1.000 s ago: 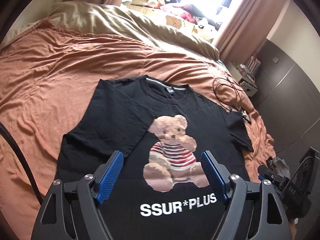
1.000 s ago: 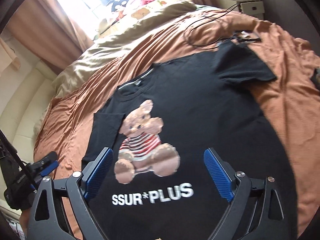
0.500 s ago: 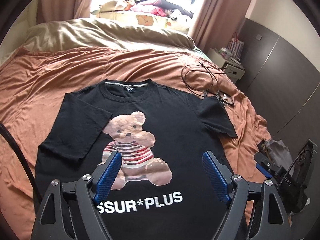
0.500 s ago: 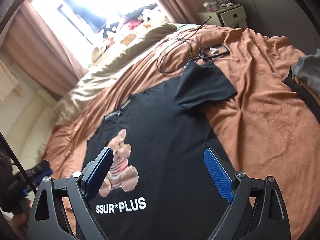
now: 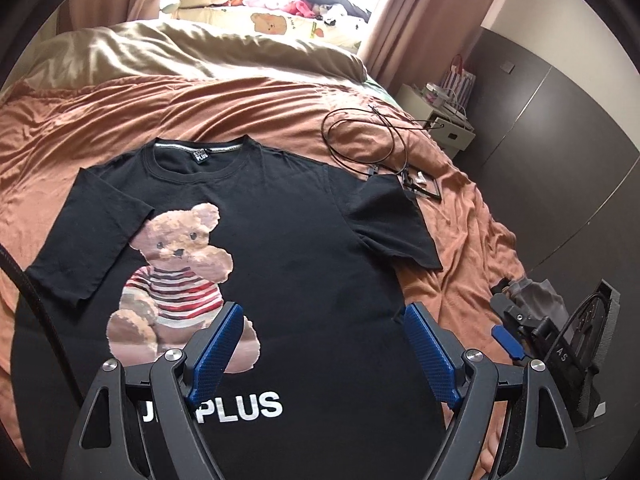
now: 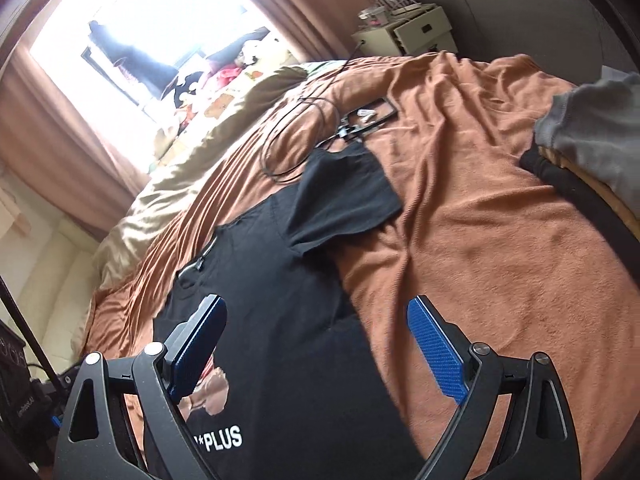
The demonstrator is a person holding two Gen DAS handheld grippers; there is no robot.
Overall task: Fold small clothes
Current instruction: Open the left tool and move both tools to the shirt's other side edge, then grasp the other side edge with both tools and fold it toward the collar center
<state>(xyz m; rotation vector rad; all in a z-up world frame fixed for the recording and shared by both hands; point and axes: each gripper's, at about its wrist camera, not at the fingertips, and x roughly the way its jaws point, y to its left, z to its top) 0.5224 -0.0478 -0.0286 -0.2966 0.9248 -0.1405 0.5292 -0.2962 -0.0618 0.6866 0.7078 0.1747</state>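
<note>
both tools, left tool [image 5: 320, 348] and right tool [image 6: 316, 344], are gaping empty; the shirt [image 5: 288, 248] is lying toward 12, its right sleeve [image 6: 344, 196] nearer the right tool.

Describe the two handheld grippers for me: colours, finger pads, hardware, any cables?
Both the left gripper and the right gripper have matte black angular frames with triangular cut-outs, silver round screw heads at the joints, and textured blue pads inside each finger. A black cable runs past the left one.

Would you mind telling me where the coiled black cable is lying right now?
The black cable lies on the orange blanket in the left wrist view, upper right of the black T-shirt, just beyond its sleeve and towards the nightstand.
</note>
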